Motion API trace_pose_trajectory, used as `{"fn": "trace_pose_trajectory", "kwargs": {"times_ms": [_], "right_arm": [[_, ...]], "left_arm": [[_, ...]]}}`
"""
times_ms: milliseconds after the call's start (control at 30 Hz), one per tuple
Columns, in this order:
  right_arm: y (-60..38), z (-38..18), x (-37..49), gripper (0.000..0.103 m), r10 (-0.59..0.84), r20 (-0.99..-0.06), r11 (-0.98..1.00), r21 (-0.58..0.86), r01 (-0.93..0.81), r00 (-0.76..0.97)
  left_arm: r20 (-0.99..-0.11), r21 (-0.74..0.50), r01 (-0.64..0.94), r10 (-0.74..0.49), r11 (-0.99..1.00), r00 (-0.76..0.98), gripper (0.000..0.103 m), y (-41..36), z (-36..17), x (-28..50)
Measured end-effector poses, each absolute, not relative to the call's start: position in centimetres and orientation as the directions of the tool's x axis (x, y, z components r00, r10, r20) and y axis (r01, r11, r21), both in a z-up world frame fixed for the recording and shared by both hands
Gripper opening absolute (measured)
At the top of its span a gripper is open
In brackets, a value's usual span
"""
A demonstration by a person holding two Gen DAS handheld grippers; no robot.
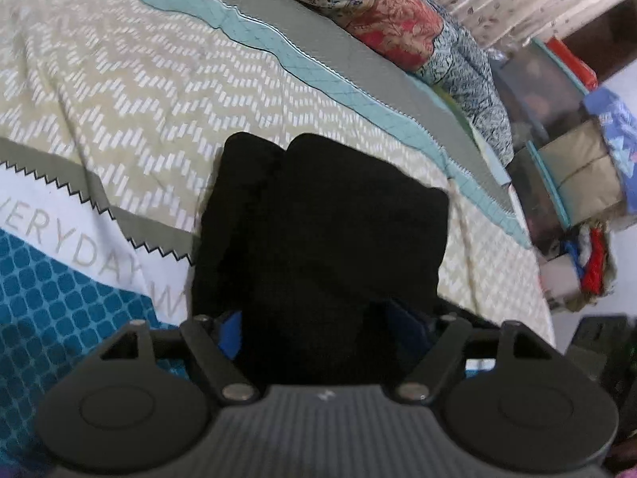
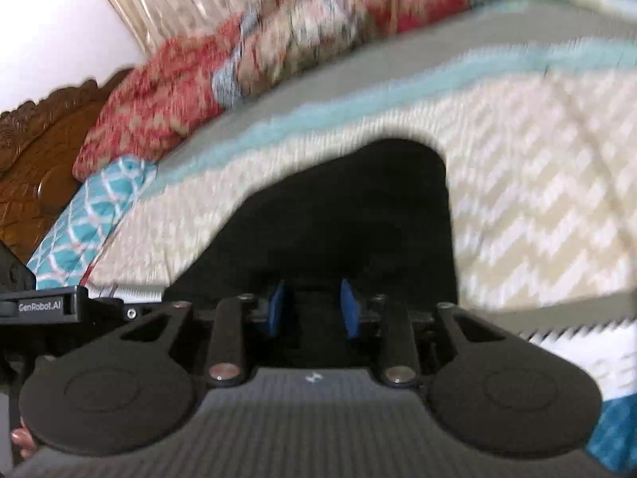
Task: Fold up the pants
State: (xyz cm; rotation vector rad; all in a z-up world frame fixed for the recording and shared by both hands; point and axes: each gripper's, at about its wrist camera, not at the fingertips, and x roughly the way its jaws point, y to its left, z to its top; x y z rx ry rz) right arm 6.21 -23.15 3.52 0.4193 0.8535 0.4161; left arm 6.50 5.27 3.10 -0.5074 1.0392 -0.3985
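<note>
The black pants lie folded into a thick stack on the patterned bedspread. My left gripper has its blue pads wide apart with the near edge of the stack between them. In the right wrist view, which is blurred by motion, the pants fill the middle. My right gripper has its blue pads apart, right over the black cloth. Whether either gripper squeezes the cloth is not visible.
Floral quilts and pillows are piled along the far side of the bed. Shelves with boxes and cloth stand at the right. A carved wooden headboard and a teal pillow are at the left in the right wrist view.
</note>
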Motion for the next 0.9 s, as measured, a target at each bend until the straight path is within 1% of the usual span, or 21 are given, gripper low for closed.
{"fn": "trace_pose_trajectory", "kwargs": {"times_ms": [33,100,133,167,200,233,300,333,400,500,533,600,633,700,733,800,833,867,900], "right_arm": [[-22.9,3.2,6.2,0.036,0.515,-0.641,0.842,0.504,-0.193,0.570],[-22.5,3.2,5.9,0.037,0.515,-0.641,0.843,0.500,-0.199,0.570],[-22.4,3.3,5.8,0.037,0.516,-0.641,0.841,0.506,-0.193,0.568],[-22.4,3.3,5.8,0.037,0.517,-0.640,0.839,0.510,-0.188,0.568],[-22.4,3.4,5.7,0.037,0.518,-0.637,0.837,0.515,-0.184,0.571],[-22.5,3.4,5.5,0.037,0.518,-0.634,0.835,0.520,-0.179,0.574],[-22.7,3.3,5.0,0.037,0.513,-0.629,0.833,0.528,-0.164,0.583],[-22.9,3.4,4.9,0.037,0.511,-0.628,0.832,0.533,-0.155,0.587],[-23.2,3.6,4.7,0.040,0.509,-0.626,0.829,0.541,-0.141,0.591],[-23.4,5.1,4.1,0.043,0.469,-0.617,0.852,0.504,-0.140,0.633],[-23.4,5.8,3.8,0.044,0.453,-0.598,0.860,0.490,-0.146,0.661],[-23.3,7.3,3.2,0.044,0.439,-0.534,0.863,0.473,-0.175,0.723],[-23.1,7.9,3.1,0.044,0.444,-0.508,0.862,0.467,-0.197,0.738],[-22.0,8.3,3.7,0.044,0.446,-0.496,0.870,0.436,-0.230,0.745],[-21.3,7.8,4.2,0.044,0.449,-0.513,0.874,0.424,-0.238,0.732],[-19.9,5.5,5.9,0.046,0.437,-0.595,0.890,0.396,-0.228,0.674],[-19.3,3.9,6.6,0.049,0.412,-0.632,0.906,0.364,-0.219,0.656],[-19.4,2.8,7.1,0.067,0.391,-0.644,0.914,0.353,-0.198,0.657],[-20.2,1.9,7.8,0.073,0.391,-0.656,0.908,0.389,-0.154,0.646]], "left_arm": [[-0.708,-0.571,0.081,-0.540,0.817,0.456,0.075,5.2,3.2,6.6],[-0.690,-0.603,0.065,-0.561,0.795,0.458,0.083,5.8,3.2,7.3],[-0.677,-0.625,0.050,-0.573,0.779,0.461,0.085,6.2,3.1,7.9],[-0.668,-0.646,0.033,-0.587,0.762,0.458,0.085,6.5,2.9,8.8],[-0.663,-0.660,0.016,-0.593,0.751,0.457,0.082,6.6,2.8,9.7],[-0.660,-0.668,0.001,-0.593,0.744,0.460,0.075,6.7,2.5,10.5],[-0.677,-0.651,-0.009,-0.575,0.759,0.459,0.031,6.6,2.2,12.1],[-0.687,-0.638,-0.005,-0.565,0.770,0.457,0.022,6.3,2.0,12.5],[-0.676,-0.629,0.014,-0.555,0.778,0.485,0.017,6.0,2.6,12.2],[-0.622,-0.563,0.091,-0.494,0.821,0.607,0.017,5.8,4.9,9.0],[-0.599,-0.545,0.102,-0.472,0.832,0.647,0.017,6.1,5.5,7.7],[-0.567,-0.529,0.067,-0.411,0.846,0.714,0.017,7.1,6.0,5.1],[-0.573,-0.524,0.033,-0.381,0.851,0.726,0.017,7.5,5.6,4.2],[-0.635,-0.490,-0.024,-0.338,0.871,0.694,0.017,7.4,3.7,3.7],[-0.670,-0.474,-0.044,-0.328,0.880,0.666,0.018,7.1,2.4,3.9],[-0.693,-0.459,-0.078,-0.302,0.885,0.655,0.024,7.0,1.1,4.0],[-0.701,-0.456,-0.091,-0.294,0.885,0.650,0.026,7.0,0.7,4.3],[-0.705,-0.461,-0.099,-0.296,0.882,0.645,0.030,7.2,0.4,4.6],[-0.709,-0.466,-0.108,-0.297,0.878,0.640,0.034,7.5,0.3,5.0]]}}
